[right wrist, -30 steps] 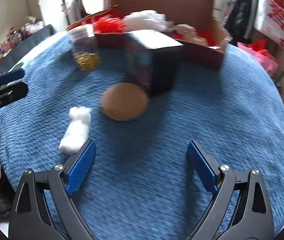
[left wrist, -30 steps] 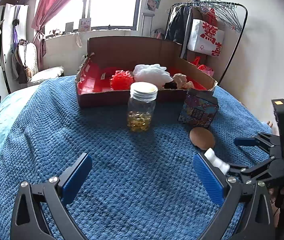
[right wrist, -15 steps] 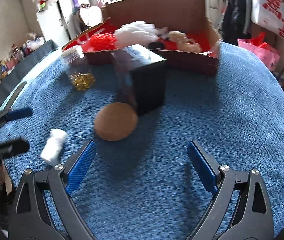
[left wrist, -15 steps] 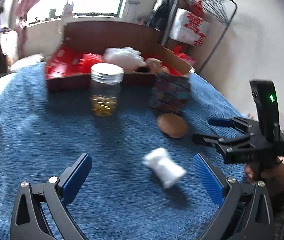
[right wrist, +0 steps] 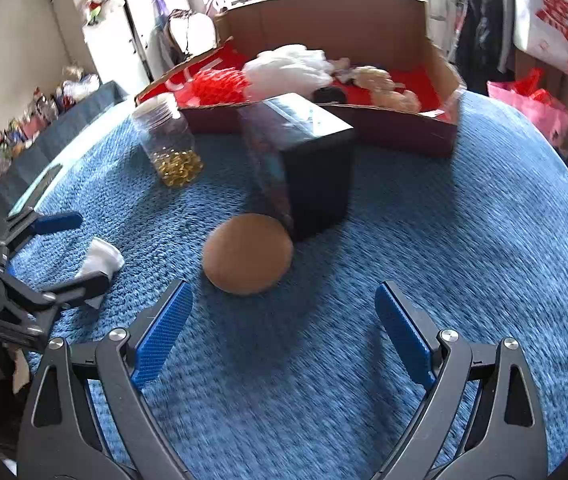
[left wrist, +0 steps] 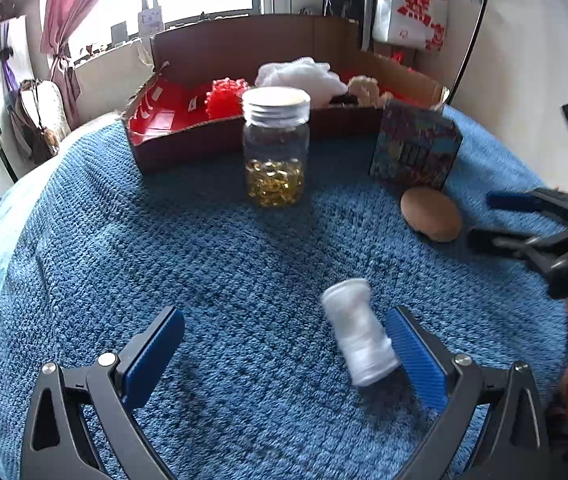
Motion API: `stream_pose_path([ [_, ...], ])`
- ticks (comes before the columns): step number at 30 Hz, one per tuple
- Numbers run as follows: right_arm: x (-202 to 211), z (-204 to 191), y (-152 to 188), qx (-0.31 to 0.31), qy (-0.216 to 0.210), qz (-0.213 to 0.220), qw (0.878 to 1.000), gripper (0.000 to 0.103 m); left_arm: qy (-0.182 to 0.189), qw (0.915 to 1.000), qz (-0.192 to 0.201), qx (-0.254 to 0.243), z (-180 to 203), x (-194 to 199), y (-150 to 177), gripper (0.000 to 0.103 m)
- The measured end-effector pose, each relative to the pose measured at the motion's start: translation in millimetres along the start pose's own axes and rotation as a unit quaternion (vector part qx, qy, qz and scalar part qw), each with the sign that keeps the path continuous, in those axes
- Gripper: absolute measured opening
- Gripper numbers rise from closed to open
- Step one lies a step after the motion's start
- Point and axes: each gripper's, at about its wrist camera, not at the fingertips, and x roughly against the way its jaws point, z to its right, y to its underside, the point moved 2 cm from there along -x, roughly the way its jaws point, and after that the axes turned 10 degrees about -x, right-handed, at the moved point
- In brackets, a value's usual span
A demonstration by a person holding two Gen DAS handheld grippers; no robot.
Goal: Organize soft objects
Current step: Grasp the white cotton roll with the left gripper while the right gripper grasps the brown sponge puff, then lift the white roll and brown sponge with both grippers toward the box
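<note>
Both tongs gape wide: left tongs straddle white roll, right tongs near brown ball.

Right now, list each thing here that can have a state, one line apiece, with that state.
left tool: open, white roll just inside its right finger
right tool: open, empty, facing the brown round cushion
white roll: lying tilted on the blanket, not gripped
brown round cushion: on the blanket, against the dark box
jar: upright, lid on, partly filled
cardboard box: open, holding soft things
dark box: closed, standing
</note>
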Motion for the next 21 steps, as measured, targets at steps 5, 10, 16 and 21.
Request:
stream_pose_path([
  [5, -13.7, -18.7, -6.2, 0.033, 0.030, -0.003, 0.999, 0.094, 0.054, 0.9985, 0.001, -0.005, 13.6, -1.5, 3.1, 0.075],
  [10, -20.7, -28.6, -8.5, 0.047, 0.038, -0.007, 0.998, 0.090, 0.055, 0.9984, 0.011, -0.008, 21.7, -4.8, 1.2, 0.058],
  [16, -20.1, -32.0, -6.8, 0.046, 0.014, -0.004, 0.999, 0.048, 0.099, 0.9947, 0.022, 0.015, 16.0, -6.0, -6.4, 0.015],
  [21, -1.1, -33.2, -2.1, 0.041, -0.011, 0.007, 0.999, 0.047, 0.097, 0.9947, 0.035, 0.007, 13.3, 1.8, -9.0, 0.015],
])
